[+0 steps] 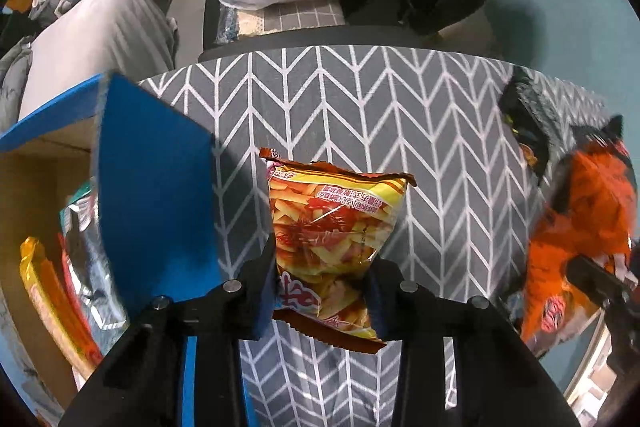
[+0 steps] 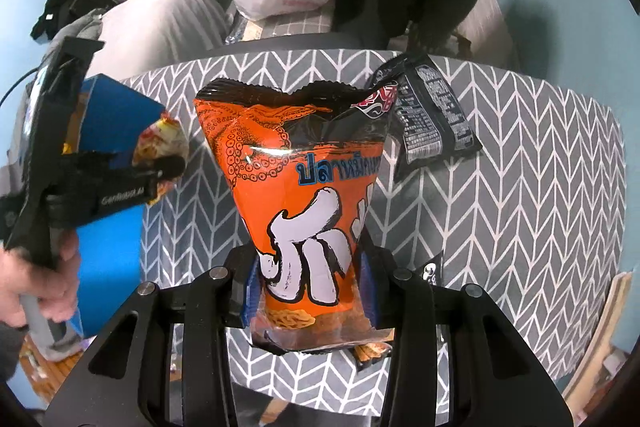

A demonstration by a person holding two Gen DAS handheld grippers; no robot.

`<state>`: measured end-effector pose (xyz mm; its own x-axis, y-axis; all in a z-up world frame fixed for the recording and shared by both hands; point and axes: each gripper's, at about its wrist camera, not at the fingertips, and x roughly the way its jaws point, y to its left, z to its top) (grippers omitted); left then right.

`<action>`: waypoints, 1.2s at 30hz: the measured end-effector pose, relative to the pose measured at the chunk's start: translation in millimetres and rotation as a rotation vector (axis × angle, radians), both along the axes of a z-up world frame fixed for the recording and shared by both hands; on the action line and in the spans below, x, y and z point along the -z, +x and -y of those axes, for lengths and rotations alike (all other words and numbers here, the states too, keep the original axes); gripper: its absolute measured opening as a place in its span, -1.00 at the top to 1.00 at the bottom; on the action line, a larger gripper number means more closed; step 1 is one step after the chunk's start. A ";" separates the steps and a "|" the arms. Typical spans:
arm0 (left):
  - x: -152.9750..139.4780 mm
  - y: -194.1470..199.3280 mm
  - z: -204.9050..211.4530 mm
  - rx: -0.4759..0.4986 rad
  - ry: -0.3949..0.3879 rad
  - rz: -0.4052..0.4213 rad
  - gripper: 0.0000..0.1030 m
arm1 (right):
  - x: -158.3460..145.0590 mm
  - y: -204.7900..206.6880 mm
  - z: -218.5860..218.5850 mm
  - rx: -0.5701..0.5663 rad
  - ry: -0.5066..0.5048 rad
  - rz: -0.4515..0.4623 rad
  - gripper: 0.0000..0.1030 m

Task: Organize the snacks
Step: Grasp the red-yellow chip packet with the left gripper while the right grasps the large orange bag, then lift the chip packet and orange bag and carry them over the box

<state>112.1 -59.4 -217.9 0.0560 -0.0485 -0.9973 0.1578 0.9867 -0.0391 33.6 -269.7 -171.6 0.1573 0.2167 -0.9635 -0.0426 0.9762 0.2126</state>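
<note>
Left gripper [image 1: 320, 275]: closed on the lower part of a yellow fries bag [image 1: 336, 227]. The bag stands upright between the fingers, above the counter [image 1: 440, 131] and just right of the blue box [image 1: 156, 195]. The box is open and already contains several packets [image 1: 80, 267].

Right gripper [image 2: 312, 287]: closed on the lower part of an orange squid-snack bag [image 2: 304, 187], held upright over the counter. A black packet [image 2: 432, 115] lies flat on the counter behind it.

Handling, as judged from the views: both bags appear light, air-filled and soft, with glossy, slippery film. The contents are likely brittle. Grip pressure should stay moderate, since a hard squeeze may crush the contents or burst the seal. The crimped end seams offer a firmer hold than the puffed middle. A held bag may tilt or swing during transfer to the box.
</note>
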 end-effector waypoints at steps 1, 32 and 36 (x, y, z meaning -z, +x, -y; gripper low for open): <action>-5.1 -3.1 -0.8 0.002 -0.001 0.006 0.27 | -2.5 0.0 -2.0 -0.004 -0.002 0.002 0.24; -133.2 -74.3 -128.0 -0.138 0.000 0.190 0.27 | -84.6 17.3 -114.6 -0.261 0.041 0.118 0.24; -128.3 -80.0 -153.6 -0.192 0.014 0.186 0.27 | -90.1 23.0 -144.9 -0.317 0.056 0.129 0.24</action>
<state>32.1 94.2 -89.6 0.2454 -0.0054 -0.9694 -0.0292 0.9995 -0.0130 56.7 -124.7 -81.5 0.1933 0.3259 -0.9254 -0.3720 0.8971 0.2382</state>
